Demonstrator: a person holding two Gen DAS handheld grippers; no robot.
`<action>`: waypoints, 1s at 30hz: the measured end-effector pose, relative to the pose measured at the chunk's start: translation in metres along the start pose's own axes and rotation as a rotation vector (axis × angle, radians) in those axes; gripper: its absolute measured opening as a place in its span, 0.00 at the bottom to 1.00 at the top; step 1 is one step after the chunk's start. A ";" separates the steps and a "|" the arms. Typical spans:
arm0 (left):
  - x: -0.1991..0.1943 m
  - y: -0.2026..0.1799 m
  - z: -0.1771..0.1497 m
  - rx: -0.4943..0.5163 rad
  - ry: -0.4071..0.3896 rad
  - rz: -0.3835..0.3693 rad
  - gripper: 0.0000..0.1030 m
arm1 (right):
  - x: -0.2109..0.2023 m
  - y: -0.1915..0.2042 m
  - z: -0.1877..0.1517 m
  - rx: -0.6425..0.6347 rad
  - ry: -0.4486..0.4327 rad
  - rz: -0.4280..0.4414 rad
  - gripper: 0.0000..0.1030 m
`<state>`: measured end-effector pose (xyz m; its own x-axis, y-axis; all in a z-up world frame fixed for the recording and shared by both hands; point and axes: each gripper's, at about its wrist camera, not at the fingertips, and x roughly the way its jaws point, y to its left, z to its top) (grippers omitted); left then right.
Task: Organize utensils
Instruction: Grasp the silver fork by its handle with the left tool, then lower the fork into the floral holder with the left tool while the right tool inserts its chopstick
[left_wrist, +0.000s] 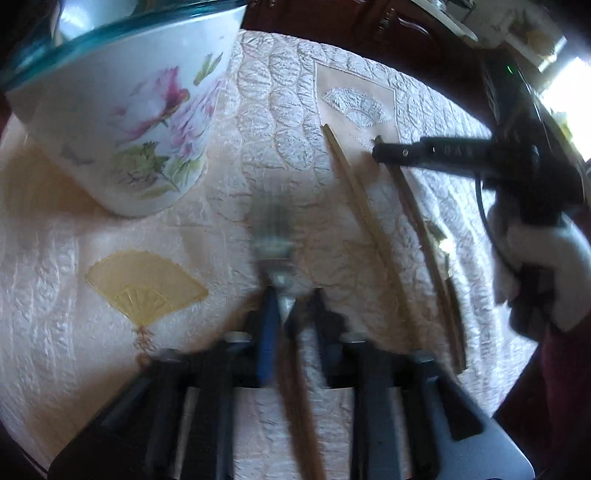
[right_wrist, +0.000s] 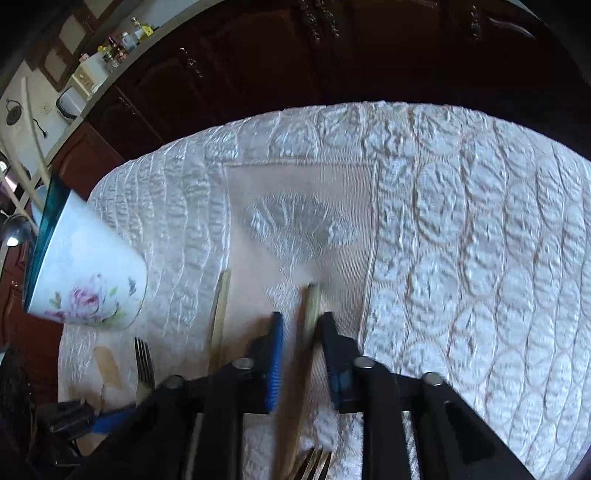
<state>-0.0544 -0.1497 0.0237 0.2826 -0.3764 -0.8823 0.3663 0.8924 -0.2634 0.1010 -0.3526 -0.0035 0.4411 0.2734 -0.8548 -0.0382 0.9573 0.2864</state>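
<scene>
Left gripper (left_wrist: 291, 295) sat nearly closed on a fork (left_wrist: 275, 236): blue-padded fingers (left_wrist: 267, 325) pinched the neck just below the tines, brown wood-look handle running back under the camera. Fork was motion-blurred and low over the cloth; couldn't tell if it touched.

Right gripper (right_wrist: 301, 325) also looked nearly shut around the upper end of a chopstick (right_wrist: 312, 306), a pale, squared bamboo-like stick. Pads were right against it, though blur kept me from confirming firm contact. Second chopstick (right_wrist: 220, 310) lay free just to the left of it, roughly parallel, flat on the cloth. A second fork (right_wrist: 314, 461) showed its tines at the bottom edge of the right view, under the gripper.

Tablecloth (left_wrist: 258, 147) was cream, quilted, puffy scallop texture, with a smooth woven rectangular panel and embroidered fan motifs, one gold (left_wrist: 146, 284).

Cup (right_wrist: 86, 280): glossy white ceramic, tapered, pink floral print, teal rim, standing on the cloth up-left of the forks. In the right view it held a metal spoon (right_wrist: 14, 229) and pale sticks (right_wrist: 35, 147) leaning out over the rim.

A white-gloved hand (left_wrist: 535, 258) held the right gripper's handle.
</scene>
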 end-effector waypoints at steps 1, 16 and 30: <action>0.000 0.001 0.000 -0.009 -0.004 -0.013 0.07 | -0.003 0.001 0.001 0.006 -0.008 0.021 0.08; -0.079 0.013 -0.020 -0.076 -0.171 -0.077 0.04 | -0.123 0.043 -0.028 -0.084 -0.206 0.153 0.07; -0.142 0.010 -0.035 -0.066 -0.303 -0.090 0.01 | -0.191 0.066 -0.073 -0.195 -0.287 0.183 0.06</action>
<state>-0.1215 -0.0783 0.1332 0.5065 -0.5023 -0.7009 0.3461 0.8629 -0.3683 -0.0512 -0.3344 0.1475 0.6430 0.4302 -0.6336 -0.2972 0.9026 0.3113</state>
